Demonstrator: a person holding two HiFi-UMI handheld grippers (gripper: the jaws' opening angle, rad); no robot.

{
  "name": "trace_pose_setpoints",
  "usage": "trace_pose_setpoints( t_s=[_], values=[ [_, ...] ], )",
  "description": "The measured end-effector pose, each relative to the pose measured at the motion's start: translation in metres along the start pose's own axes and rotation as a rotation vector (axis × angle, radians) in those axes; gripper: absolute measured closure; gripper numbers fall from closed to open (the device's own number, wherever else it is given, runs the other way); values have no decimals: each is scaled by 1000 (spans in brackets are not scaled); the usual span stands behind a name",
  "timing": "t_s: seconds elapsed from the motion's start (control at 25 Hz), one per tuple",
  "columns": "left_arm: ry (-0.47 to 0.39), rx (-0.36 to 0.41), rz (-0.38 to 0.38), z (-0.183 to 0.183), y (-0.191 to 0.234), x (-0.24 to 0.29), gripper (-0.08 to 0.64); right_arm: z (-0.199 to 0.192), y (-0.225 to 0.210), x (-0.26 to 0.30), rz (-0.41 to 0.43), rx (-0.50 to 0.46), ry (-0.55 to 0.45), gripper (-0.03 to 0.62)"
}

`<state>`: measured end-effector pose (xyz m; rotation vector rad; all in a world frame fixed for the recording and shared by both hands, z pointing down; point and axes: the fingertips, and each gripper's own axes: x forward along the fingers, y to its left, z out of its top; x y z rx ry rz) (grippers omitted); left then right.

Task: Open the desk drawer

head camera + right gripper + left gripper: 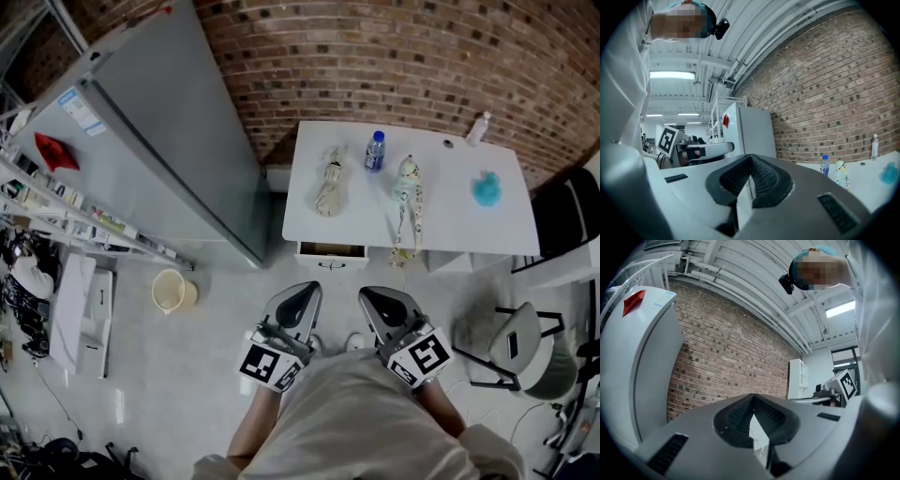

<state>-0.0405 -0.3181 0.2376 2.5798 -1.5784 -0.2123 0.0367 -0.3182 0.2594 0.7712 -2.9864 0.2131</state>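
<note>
1. The desk (450, 220) stands against the far brick wall. The drawer (330, 255) sits under its near edge, at the left end.
2. A brown strip of the inside shows above the white drawer front, so I judge the drawer stands out a little from the desk. How much of its travel that makes, I cannot tell.
3. The long axis of the drawer front runs left to right, along the desk edge. The front faces near, toward the person, and the handle (330, 266) lies across it in the same left-right line.
4. The left gripper (307, 287) is clenched on nothing. In its own view the jaw tips meet (752, 399) and only wall shows beyond them.
5. The right gripper (751, 159) is also closed and empty. It is held (368, 292) just right of the left one, both near the body and pointing far.
6. From both grippers the drawer lies farther away, apart from them. It is slightly right of the left gripper and more to the left of the right one, so the left seems a little nearer.
7. In my judgement, any pull must go toward near, across the handle's axis.
</note>
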Motion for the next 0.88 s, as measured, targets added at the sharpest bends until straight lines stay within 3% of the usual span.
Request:
trace_pose_setpoints(
  t_s=[0.88],
  values=[
    [10,-13,5,-8,9,0,554,-9,-15,-4,-49,16,14,566]
  ],
)
